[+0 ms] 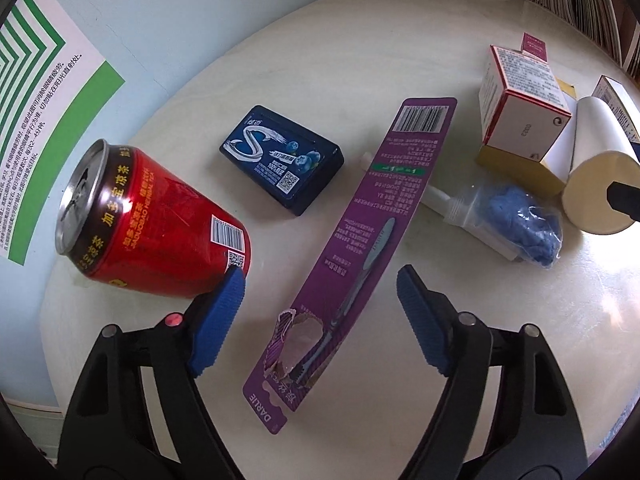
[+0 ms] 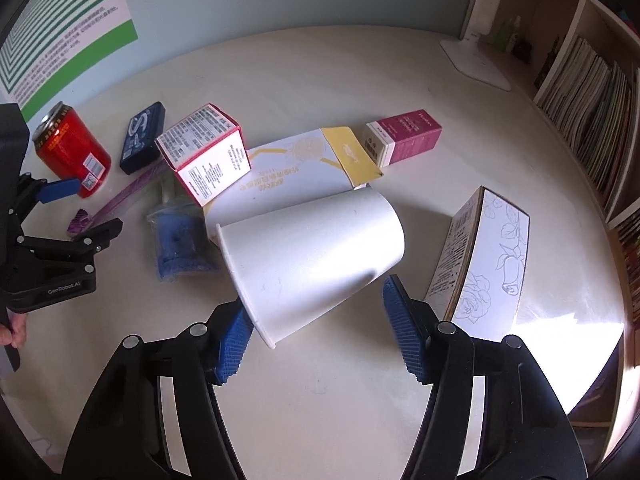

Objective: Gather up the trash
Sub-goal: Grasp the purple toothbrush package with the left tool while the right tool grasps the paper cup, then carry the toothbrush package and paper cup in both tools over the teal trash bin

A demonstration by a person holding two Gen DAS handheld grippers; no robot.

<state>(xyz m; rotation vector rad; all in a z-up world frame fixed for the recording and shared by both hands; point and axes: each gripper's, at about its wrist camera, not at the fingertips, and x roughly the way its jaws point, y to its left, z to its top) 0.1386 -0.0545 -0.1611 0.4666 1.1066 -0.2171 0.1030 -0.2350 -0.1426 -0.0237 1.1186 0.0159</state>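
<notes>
My left gripper (image 1: 320, 292) is open over a purple toothbrush card (image 1: 352, 256) that lies between its blue pads; its left pad (image 1: 218, 320) is close to a red drink can (image 1: 156, 224) lying on its side. A dark blue gum box (image 1: 282, 158) lies behind. My right gripper (image 2: 320, 316) is open around a white paper cup (image 2: 308, 256) lying on its side, its rim by the left pad (image 2: 234, 344). The left gripper (image 2: 68, 208) also shows in the right wrist view, by the can (image 2: 72, 152).
On the cream table (image 2: 320, 400) lie a red-edged white box (image 2: 204, 152), a flattened white-and-yellow carton (image 2: 296, 164), a maroon box (image 2: 404, 136), a rose-printed box (image 2: 480, 260) and a bag of blue material (image 2: 180, 244). A lamp base (image 2: 476, 60) and bookshelves (image 2: 592, 100) stand at the right.
</notes>
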